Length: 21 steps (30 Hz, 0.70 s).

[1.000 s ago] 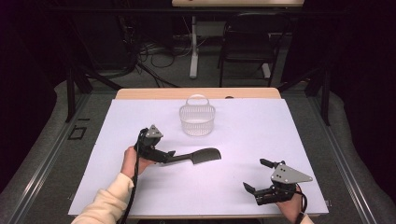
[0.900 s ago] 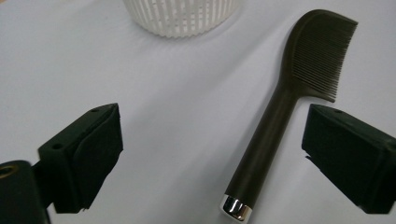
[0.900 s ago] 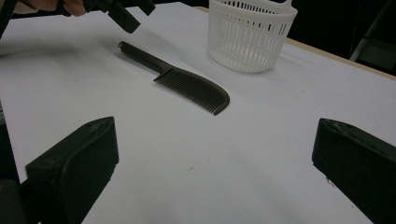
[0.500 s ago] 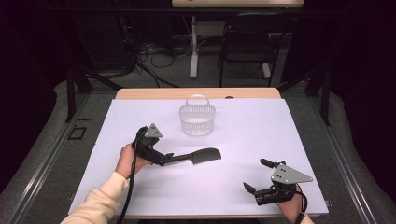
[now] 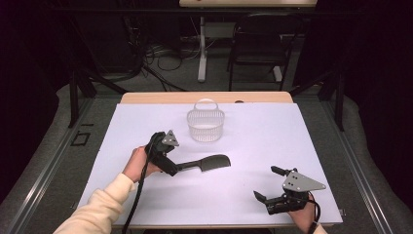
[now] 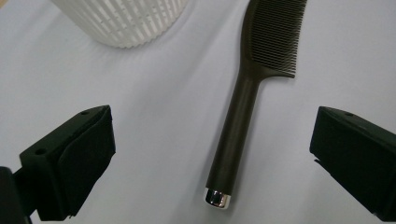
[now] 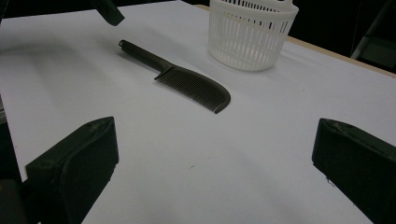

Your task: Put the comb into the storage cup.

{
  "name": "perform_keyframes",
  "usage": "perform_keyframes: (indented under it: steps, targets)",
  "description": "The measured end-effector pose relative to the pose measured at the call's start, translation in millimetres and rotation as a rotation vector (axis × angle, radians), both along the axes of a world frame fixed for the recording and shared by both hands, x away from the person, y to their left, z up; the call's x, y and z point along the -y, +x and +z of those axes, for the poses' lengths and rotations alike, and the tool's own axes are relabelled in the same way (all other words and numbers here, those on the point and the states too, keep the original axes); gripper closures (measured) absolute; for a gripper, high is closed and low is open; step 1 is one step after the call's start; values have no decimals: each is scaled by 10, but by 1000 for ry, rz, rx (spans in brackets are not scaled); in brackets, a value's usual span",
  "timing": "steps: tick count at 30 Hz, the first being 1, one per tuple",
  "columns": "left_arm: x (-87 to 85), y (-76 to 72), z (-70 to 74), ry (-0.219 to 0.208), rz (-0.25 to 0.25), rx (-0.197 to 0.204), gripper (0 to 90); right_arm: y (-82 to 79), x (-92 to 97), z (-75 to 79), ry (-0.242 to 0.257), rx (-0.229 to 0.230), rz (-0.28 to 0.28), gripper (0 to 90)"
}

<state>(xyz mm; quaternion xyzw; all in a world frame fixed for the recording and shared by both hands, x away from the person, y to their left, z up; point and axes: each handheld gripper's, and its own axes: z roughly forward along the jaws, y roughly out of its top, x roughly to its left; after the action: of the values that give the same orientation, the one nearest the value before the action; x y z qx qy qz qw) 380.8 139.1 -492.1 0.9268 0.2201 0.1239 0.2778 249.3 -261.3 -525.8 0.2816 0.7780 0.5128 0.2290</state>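
The comb (image 5: 204,164) lies flat on the white table cover (image 5: 253,141), handle toward the person's left, toothed head pointing right, a little in front of the white basket (image 5: 205,126) and apart from it. In the left gripper view the comb (image 6: 243,102) runs up the middle of the frame, its silver-capped handle end nearest the camera and its teeth turned toward the right of the frame, with the basket's slatted wall (image 6: 126,21) at the top left.

The left gripper (image 5: 171,165) sits at the handle end. Its jaws have just been opening and now stand wide apart; the handle lies between and slightly beyond them, touching neither pad. So the step in hand looks like either a fresh approach to the handle or a let-go just finished; the comb rests on the cover on its own either way.

If the comb is meant for the basket, the next move calls for pushing the left gripper forward until the pads flank the round handle, then closing squarely across it, since a slim, smooth handle could roll or slip out.

The right gripper (image 5: 269,187) rests near the front right edge of the cover, jaws spread and empty, well apart from the comb (image 7: 180,77), which it faces from a distance.
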Motion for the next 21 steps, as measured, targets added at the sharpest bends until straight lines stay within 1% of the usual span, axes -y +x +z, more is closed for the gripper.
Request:
perform_keyframes:
  steps: [2,5,8,14,18,21]
  targets:
    - [33,5,-5,12,-15,-1,0,1,-2,-1,1,-2,1,2]
    - [80,22,-21,24,-35,-17,0,2,-1,-2,0,-2,1,2]
    - [131,40,-29,45,-51,-19,0,3,-1,-10,1,-7,2,2]
    - [235,74,-48,89,-81,-32,0,4,-5,-9,-1,-5,6,2]
    - [313,102,-88,133,-109,-49,0,4,-6,-14,-6,-11,8,2]
    - [363,120,-111,150,-122,-55,0,3,-6,-12,-3,-10,8,2]
